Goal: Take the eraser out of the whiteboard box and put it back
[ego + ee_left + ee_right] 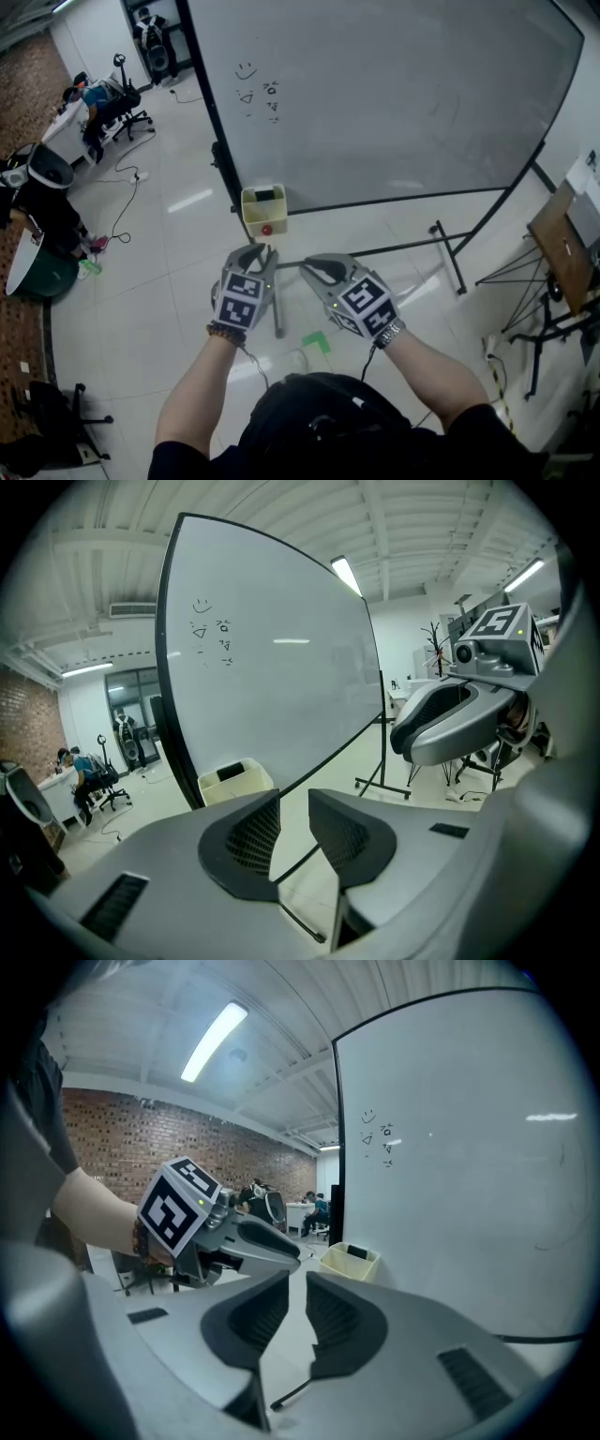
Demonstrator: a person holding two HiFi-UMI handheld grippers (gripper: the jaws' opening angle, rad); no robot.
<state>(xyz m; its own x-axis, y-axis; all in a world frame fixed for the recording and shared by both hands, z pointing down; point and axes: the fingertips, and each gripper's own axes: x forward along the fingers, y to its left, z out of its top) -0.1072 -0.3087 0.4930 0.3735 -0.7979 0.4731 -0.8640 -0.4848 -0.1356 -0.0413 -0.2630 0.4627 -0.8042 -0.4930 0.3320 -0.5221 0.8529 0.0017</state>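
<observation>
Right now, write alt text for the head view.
A person's grey left claw and right claw, both empty with jaws slightly apart, hang short of a pale yellow plastic box holding a dark eraser, at the lower corner of the large whiteboard.

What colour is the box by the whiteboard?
It's a pale yellow box, clearest in head view.

Open floor (178,281) separates the left gripper (255,255) and right gripper (314,269) from the whiteboard box (263,214), whose top is uncovered. Obstacles: the whiteboard (394,94) rising just behind the box; the stand's foot bar (278,309) on the floor between the grippers.
</observation>
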